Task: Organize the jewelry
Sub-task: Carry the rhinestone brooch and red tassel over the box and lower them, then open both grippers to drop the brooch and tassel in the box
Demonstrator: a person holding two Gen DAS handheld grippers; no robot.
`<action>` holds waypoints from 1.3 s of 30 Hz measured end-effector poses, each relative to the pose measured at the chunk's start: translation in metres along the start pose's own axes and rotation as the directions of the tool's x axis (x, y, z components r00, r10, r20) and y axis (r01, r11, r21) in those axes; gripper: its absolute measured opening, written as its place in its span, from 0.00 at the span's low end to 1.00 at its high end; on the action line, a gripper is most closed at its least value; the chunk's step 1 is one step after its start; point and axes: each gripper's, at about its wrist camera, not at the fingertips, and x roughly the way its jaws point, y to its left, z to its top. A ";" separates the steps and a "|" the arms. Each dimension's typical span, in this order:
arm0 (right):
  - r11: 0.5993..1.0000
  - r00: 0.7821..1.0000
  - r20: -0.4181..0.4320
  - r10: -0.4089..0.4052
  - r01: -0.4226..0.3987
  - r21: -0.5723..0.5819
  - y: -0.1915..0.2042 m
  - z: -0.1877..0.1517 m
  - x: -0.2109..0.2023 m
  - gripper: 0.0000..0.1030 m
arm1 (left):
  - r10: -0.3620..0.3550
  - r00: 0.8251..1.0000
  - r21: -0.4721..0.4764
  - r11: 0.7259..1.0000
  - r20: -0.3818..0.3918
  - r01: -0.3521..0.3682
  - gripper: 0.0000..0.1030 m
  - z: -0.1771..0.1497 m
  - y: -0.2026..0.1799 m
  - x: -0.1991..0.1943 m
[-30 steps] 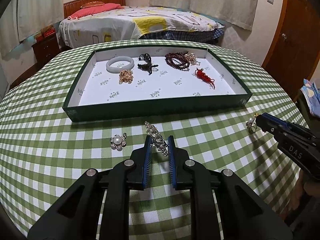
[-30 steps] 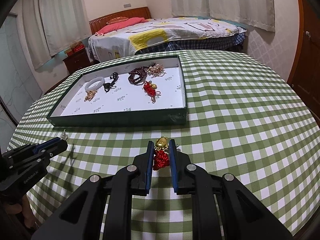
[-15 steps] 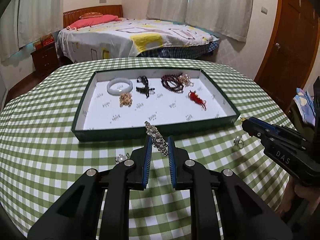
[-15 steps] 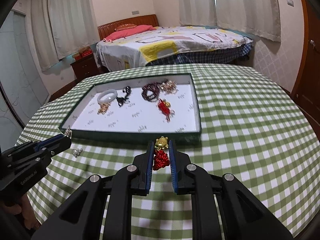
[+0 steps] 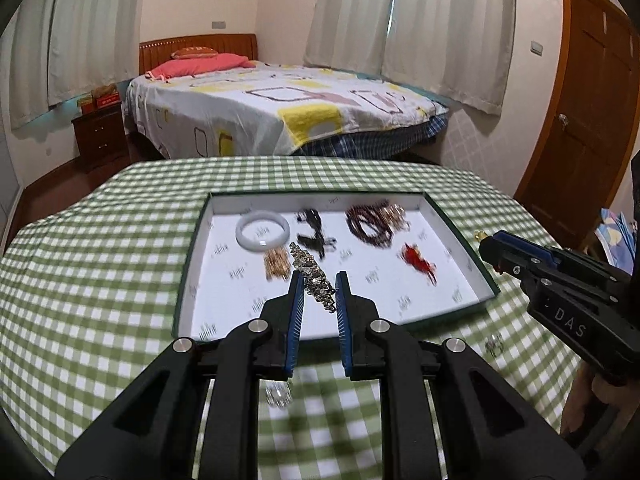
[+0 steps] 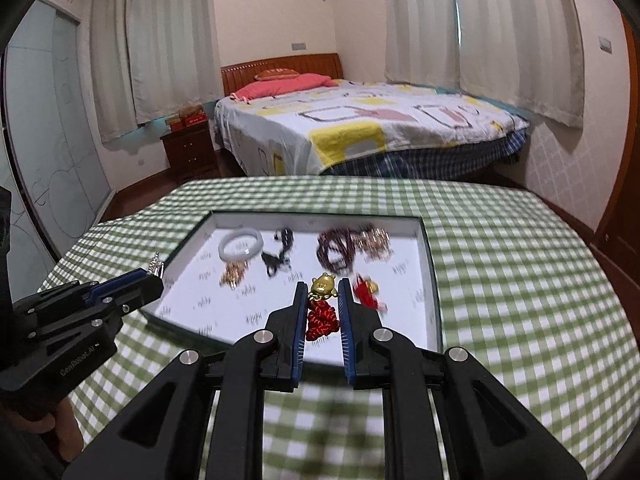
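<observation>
- The left gripper [image 5: 318, 280] was clamped on a rhinestone hair clip [image 5: 312, 276], light and stiff, seized near one end.
- The right gripper [image 6: 319, 287] pinched a red knotted charm [image 6: 320, 318], soft, apparently by its cord.
- Beyond both tips lay the tray [image 5: 456, 232].

Beyond the round table in green-and-white checked cloth [image 5: 100, 264]: a wooden-headboard bed [image 5: 280, 108] under a white patterned sheet, with a pink pillow [image 5: 196, 66]. Beside it, a dark wooden nightstand [image 5: 100, 136]. Cream curtains [image 5: 444, 28]; brown wooden door [image 5: 584, 120] at right.
</observation>
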 end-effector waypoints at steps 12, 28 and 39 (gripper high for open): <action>1.000 1.000 0.017 -0.016 0.017 -0.025 0.008 0.029 0.056 0.16 | 0.081 0.997 -0.042 0.996 0.000 -0.081 0.16 0.021 0.033 0.054; 0.999 0.983 -0.181 -0.034 0.029 -0.033 0.006 0.004 0.135 0.16 | 0.082 0.981 -0.086 0.991 -0.176 -0.099 0.16 0.006 0.060 0.132; 0.999 0.982 -0.185 -0.031 0.027 -0.026 0.008 0.003 0.134 0.37 | 0.068 0.975 -0.088 0.992 -0.211 -0.089 0.19 0.001 0.058 0.141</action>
